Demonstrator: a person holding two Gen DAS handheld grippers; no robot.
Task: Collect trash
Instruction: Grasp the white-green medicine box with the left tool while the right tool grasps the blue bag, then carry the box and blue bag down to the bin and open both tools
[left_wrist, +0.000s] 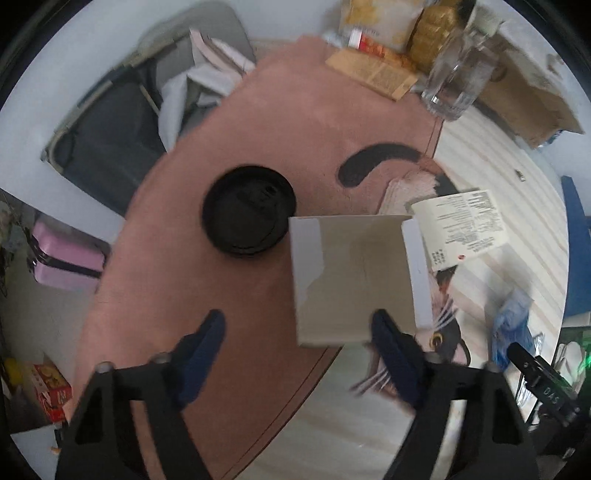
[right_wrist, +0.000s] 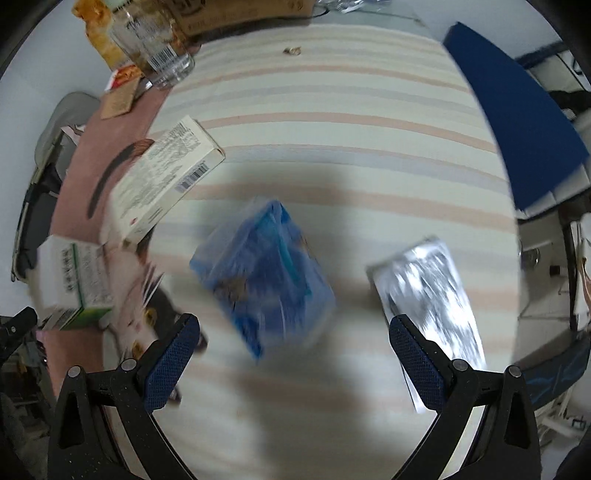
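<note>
1. Your left gripper (left_wrist: 297, 354) pointed steeply down over the pink mat (left_wrist: 177, 258), its jaws apart and clamped on nothing. The small grey-and-white carton (left_wrist: 354, 277) lay just ahead, its near corner right at the right-hand finger (left_wrist: 391, 354), so the box was off-centre rather than between the pads.
2. You would have done well to slide that gripper toward the carton until both pads bracketed its short sides before squeezing; closing as it stood would likely have nudged the box away.
3. Your right gripper (right_wrist: 293, 354) also stood wide apart and empty above the striped cloth (right_wrist: 351, 110). The blue crumpled bag (right_wrist: 262, 273) sat just ahead, roughly centred between the fingers and blurred.
4. That bag looked soft and loose, so a low pinch on a thick fold seemed safer than grabbing a flap.
5. The silver foil wrapper (right_wrist: 428, 291) lay just beside the right-hand finger (right_wrist: 417, 365); it could have been caught with the bag by mistake.
6. Near the left gripper's target sat the black round lid (left_wrist: 248, 210), close to the carton's far corner, and the printed white box (left_wrist: 461, 225) touching or overlapping its other side.
7. The clear glass jar (left_wrist: 458, 74) stood well apart at the far edge, among snack packets (left_wrist: 376, 22), not in your way.
</note>
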